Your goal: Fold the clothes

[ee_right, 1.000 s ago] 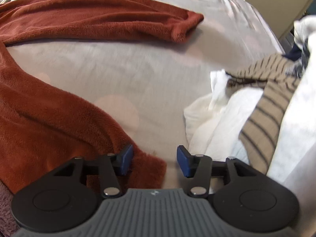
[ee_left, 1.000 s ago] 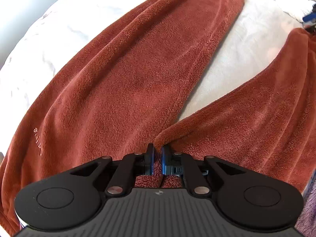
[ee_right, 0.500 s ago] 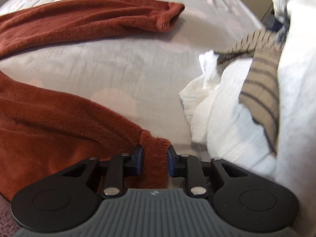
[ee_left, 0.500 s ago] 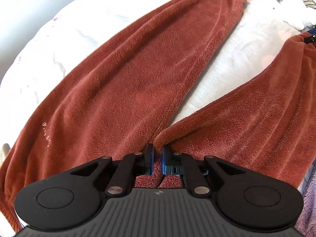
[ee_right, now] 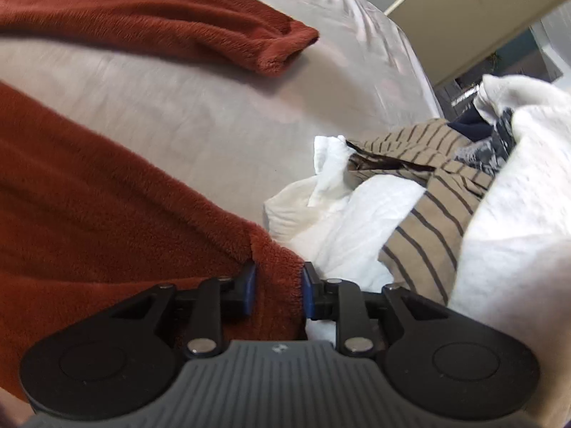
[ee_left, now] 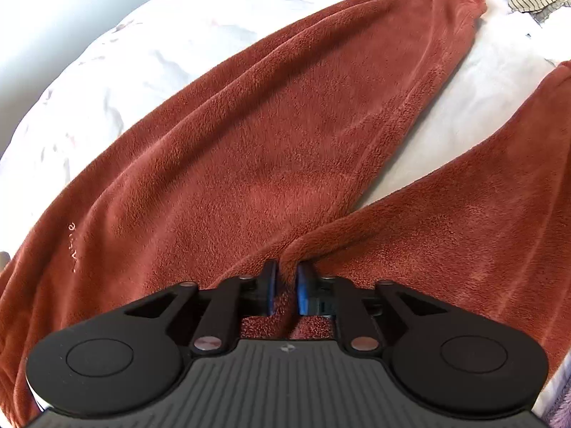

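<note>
Between both grippers' nearly closed jaws, fleece trousers [ee_left: 285,164].

Bright daylight, heavy fisheye bend, one view sharp and one smeared.

The left wrist view is crisp; the white bed sheet [ee_left: 150,57] is near overexposed at the upper left and the fleece pants [ee_left: 271,135] cast a soft shadow along their right edge. The right wrist view is dimmer and motion-blurred, its corners dark, and straight lines bow at the rim.

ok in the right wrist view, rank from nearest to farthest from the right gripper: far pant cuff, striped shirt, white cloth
1. white cloth, just right of the right gripper
2. striped shirt, further right
3. far pant cuff, top centre on the bed
</note>
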A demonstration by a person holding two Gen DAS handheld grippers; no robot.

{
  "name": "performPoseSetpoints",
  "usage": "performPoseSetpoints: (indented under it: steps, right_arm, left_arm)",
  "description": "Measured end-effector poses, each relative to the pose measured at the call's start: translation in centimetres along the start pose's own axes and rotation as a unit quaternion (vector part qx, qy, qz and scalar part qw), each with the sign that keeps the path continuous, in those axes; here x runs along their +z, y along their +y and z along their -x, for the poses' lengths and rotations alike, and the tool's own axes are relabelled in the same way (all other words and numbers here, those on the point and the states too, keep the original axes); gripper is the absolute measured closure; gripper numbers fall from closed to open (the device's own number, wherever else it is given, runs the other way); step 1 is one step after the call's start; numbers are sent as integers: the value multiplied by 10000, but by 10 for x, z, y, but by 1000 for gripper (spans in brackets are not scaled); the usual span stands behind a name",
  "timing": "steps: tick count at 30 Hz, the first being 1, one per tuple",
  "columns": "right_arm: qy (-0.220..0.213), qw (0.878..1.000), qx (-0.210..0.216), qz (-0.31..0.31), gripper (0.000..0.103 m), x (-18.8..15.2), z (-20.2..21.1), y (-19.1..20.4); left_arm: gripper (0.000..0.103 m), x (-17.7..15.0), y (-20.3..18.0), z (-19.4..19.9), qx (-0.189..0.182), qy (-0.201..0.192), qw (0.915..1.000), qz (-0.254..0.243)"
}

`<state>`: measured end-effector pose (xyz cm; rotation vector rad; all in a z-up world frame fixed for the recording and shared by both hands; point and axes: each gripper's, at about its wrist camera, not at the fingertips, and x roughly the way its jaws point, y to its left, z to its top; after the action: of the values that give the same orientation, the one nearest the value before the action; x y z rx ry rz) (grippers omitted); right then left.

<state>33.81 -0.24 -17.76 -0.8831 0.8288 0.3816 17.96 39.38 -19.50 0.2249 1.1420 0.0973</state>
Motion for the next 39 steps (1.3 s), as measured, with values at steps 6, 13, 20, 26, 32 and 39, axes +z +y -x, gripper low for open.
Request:
performPoseSetpoints:
  steps: [6,13,20,26,32,39]
  right_arm:
    - [-692,9976,-67,49,58,-8,55,-4]
    - [-922,9715,2184,-51,60,14,111,35]
    - [-559,9453,3211,127,65,31,135,123]
    - [-264,9403,3332,646,53,41,131,186]
    - [226,9422,3274,673,51,42,110,198]
    - [491,9413,3179,1019,90,39,112,210]
  left_arm:
    - [73,-24,7,43,-22,-359,9993,91]
    - [73,-60,-30,90,-776,-242,9959,-388]
    - [74,-71,-78,78,-1603,97,9869,-150]
    - [73,-81,-104,48,-1758,235,9841,-23]
    - [61,-94,-112,34,-1801,208,9834,42]
    - [95,-102,-110,41,-1752,130,9844,96]
